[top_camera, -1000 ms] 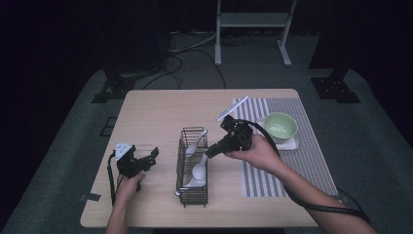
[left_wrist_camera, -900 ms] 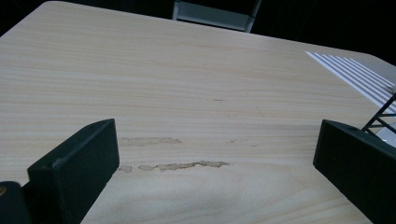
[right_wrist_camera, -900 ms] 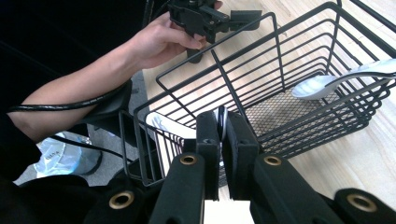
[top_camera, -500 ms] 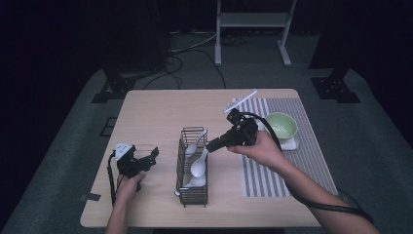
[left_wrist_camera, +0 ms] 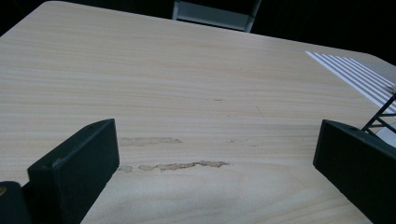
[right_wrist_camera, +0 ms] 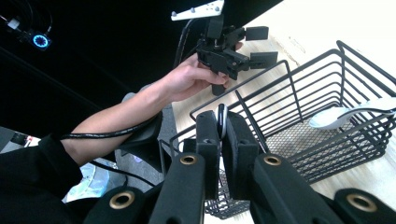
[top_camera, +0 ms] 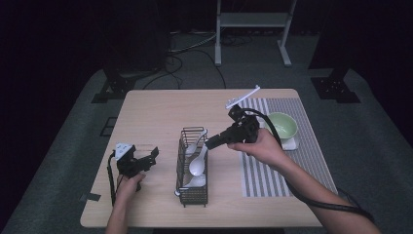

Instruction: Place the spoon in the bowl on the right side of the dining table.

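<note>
The thing I work with is a white spoon (top_camera: pixel 199 158). It hangs slanted over the black wire basket (top_camera: pixel 193 195), with its bowl low inside the basket and its handle going up to the right. My right gripper (top_camera: pixel 213 143) has the end of this handle pinched between its jaws. In the right gripper view I see the two black jaws pressed together, and a thin, light-coloured edge of the handle (right_wrist_camera: pixel 222 122) is between them, so this gripper is clenched on the spoon. My right hand (top_camera: pixel 259 147) holds the gripper above the table, between the basket and the striped mat (top_camera: pixel 302 161).

In the basket there are more white spoons (top_camera: pixel 193 181), one near the far end and one lying at the bottom near my side. In the right gripper view one of these spoons (right_wrist_camera: pixel 348 114) rests on the mesh floor of the basket (right_wrist_camera: pixel 322 79).

On the striped mat, to the right of my right hand, stands a light green bowl (top_camera: pixel 283 125) on a white square plate (top_camera: pixel 291 144).

My left gripper (top_camera: pixel 148 158) is on the left part of the wooden table (top_camera: pixel 156 112), well apart from the basket. Its jaws stand wide apart and nothing is between them; in the left gripper view I see bare table (left_wrist_camera: pixel 187 93) with some pale marks between the jaws.
</note>
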Demonstrator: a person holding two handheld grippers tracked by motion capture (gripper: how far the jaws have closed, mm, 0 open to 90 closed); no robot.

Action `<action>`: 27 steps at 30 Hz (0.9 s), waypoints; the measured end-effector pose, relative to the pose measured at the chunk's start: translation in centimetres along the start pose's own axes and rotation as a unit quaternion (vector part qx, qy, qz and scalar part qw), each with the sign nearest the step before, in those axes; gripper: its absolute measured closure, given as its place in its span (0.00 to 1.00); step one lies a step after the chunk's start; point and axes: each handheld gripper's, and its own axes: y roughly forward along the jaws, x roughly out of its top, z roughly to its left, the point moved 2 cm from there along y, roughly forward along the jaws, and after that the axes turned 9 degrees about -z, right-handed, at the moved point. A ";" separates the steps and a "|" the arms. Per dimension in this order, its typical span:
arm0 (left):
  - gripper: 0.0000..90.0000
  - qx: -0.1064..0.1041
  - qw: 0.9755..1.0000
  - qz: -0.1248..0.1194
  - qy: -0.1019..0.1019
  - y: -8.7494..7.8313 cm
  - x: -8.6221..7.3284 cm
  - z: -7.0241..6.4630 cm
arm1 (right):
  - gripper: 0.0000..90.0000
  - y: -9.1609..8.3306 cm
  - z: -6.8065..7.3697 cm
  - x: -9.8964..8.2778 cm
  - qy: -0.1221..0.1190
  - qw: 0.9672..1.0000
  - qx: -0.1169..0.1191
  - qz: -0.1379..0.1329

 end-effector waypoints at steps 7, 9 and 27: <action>0.00 0.000 1.000 0.000 0.001 0.0 0.0 0.0 | 0.95 -0.5 0.2 0.4 0.000 1.000 0.002 -0.006; 0.00 0.000 1.000 0.000 0.001 0.0 0.0 0.0 | 0.95 -0.6 0.2 0.4 0.002 1.000 0.004 -0.008; 0.00 0.001 1.000 0.000 0.000 0.0 0.0 0.0 | 0.95 -2.7 0.8 1.4 0.004 0.999 0.010 -0.037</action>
